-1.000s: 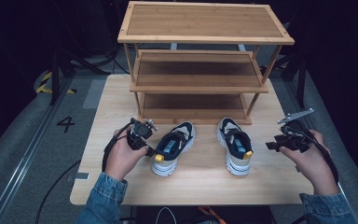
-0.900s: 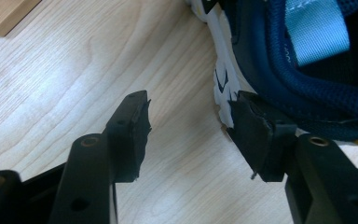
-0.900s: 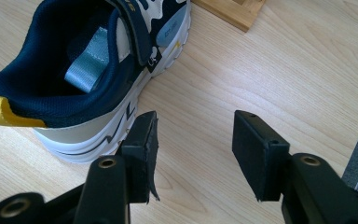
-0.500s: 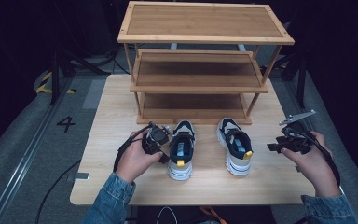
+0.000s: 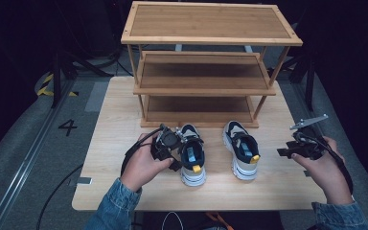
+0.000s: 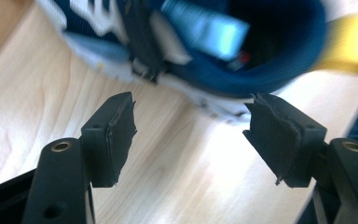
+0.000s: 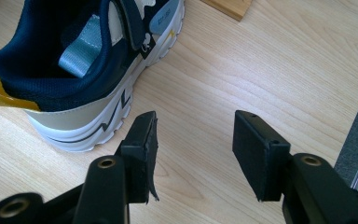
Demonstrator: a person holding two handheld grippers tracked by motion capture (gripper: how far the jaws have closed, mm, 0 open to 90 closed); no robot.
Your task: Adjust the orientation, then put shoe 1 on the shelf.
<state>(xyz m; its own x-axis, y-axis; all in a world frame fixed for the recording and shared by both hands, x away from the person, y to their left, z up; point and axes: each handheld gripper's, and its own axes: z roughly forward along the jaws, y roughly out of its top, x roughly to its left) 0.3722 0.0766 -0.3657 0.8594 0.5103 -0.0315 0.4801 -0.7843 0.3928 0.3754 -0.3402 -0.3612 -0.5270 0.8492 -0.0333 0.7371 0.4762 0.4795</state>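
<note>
The left gripper (image 5: 179,143), jaws just opened and empty, has straightened the left shoe (image 5: 192,154) at centre frame; the right gripper (image 5: 287,152) waits open beside the right shoe (image 5: 242,148).

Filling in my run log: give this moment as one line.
left gripper: open, jaws just opening, beside left shoe | right gripper: open, empty | shoes: on table

The left hand (image 5: 141,163) comes in from the near edge in a denim sleeve (image 5: 112,206) and wraps the left gripper (image 5: 188,143), which points to the right, low over the table. Its jaws have just been opening and stand wide apart with nothing pressed between the pads (image 6: 119,133). The right hand (image 5: 323,167), also in denim, holds the right gripper (image 7: 193,140) at the right side, pointing left, jaws parted and empty.
</note>
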